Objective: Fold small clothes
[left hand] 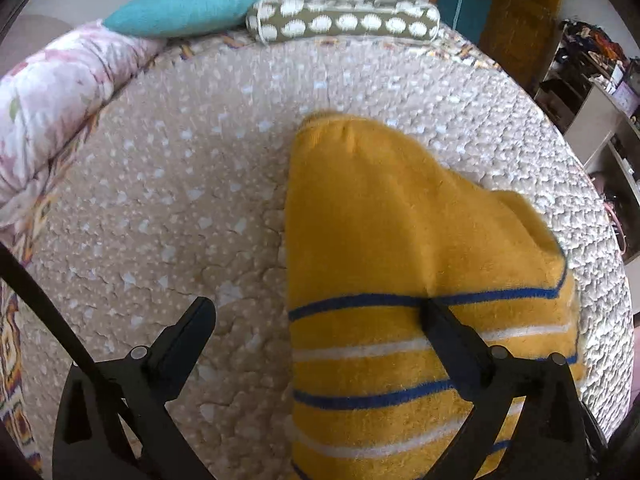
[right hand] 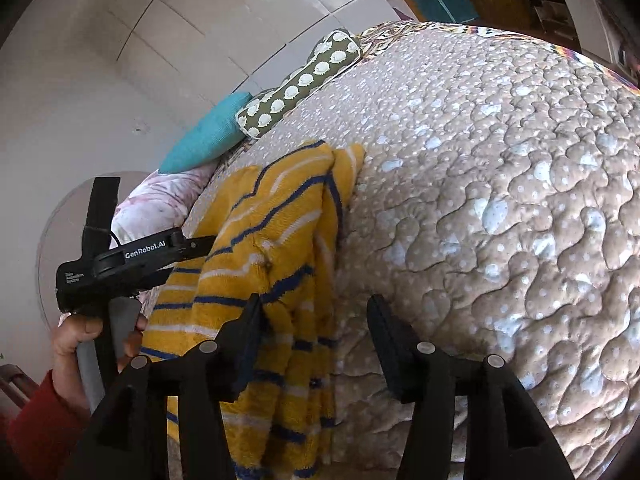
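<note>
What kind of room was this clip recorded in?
Most likely a bedroom: a bed with a quilted beige dotted bedspread, a teal knitted cushion and an olive bolster pillow with white spots by a tiled wall.

This is a bedroom in a home: a bed under a quilted beige bedspread (left hand: pixel 168 184), with a teal pillow (left hand: pixel 192 4) and a spotted olive bolster (left hand: pixel 344 20) at its head. Cluttered shelves (left hand: pixel 596 80), seemingly household storage, stand beside it.
</note>
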Available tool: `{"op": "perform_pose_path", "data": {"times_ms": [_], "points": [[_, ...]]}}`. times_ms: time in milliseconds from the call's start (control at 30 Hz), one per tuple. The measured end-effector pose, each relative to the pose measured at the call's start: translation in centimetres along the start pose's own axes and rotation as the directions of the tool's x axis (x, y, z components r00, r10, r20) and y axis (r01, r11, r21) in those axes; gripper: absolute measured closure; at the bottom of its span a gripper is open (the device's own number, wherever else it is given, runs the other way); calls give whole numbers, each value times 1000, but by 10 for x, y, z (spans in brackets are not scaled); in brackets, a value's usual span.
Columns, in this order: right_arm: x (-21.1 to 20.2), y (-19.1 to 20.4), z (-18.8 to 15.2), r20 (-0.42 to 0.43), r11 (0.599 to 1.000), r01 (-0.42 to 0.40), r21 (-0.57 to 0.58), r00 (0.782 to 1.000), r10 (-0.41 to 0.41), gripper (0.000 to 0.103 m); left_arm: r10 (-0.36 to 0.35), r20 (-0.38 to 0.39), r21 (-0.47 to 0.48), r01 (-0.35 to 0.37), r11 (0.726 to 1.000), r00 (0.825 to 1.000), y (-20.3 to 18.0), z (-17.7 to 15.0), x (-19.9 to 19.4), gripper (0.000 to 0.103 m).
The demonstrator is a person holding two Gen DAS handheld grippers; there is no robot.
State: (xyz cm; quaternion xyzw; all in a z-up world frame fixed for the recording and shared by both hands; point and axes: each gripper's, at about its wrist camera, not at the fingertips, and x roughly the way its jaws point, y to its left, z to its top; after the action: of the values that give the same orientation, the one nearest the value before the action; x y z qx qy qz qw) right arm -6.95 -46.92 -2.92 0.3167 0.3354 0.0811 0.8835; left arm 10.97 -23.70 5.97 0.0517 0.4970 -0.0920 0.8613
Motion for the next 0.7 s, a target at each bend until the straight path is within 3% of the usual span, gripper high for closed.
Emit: {"op": "perform_pose_path", "data": {"times_ms": [133, 200, 267, 300, 367, 400, 567, 667, 700], "points": [[2, 2, 0, 0, 1000, 3, -7, 1000, -3, 43, -18, 103, 35, 14, 999, 995, 2, -15, -40, 3], [3, 1, 1, 0, 1000, -1, -5, 1000, 1, 43, 17, 205, 46, -26, 999, 979, 6, -31, -73, 3], [2, 1, 0, 1, 1000, -1, -3, 1000, 1, 43, 65, 321, 59, -89, 994, 945, 8, -47, -104, 3], [2, 1, 0, 2, 1000, 0, -3, 1000, 0, 43, 117, 405, 49, -150, 988, 907, 11, -61, -124, 2], [-1, 2, 0, 7, 1000, 11, -6, 1000, -11, 42, 215, 488, 5, -249, 968, 846, 14, -83, -153, 0], [-7, 5, -1, 22, 999, 33, -18, 999, -33, 42, 243, 510, -15, -274, 962, 825, 15, -93, -167, 0], [-47, 38, -8, 141, 978, 124, -165, 985, -101, 42, 183, 567, -48, -189, 981, 803, 27, -139, -224, 0], [-65, 57, -16, 190, 964, 155, -215, 975, -115, 42, 215, 625, -83, -210, 974, 750, 30, -169, -250, 0], [-69, 64, -21, 208, 958, 172, -230, 970, -124, 42, 247, 650, -102, -240, 965, 719, 30, -179, -260, 0]]}}
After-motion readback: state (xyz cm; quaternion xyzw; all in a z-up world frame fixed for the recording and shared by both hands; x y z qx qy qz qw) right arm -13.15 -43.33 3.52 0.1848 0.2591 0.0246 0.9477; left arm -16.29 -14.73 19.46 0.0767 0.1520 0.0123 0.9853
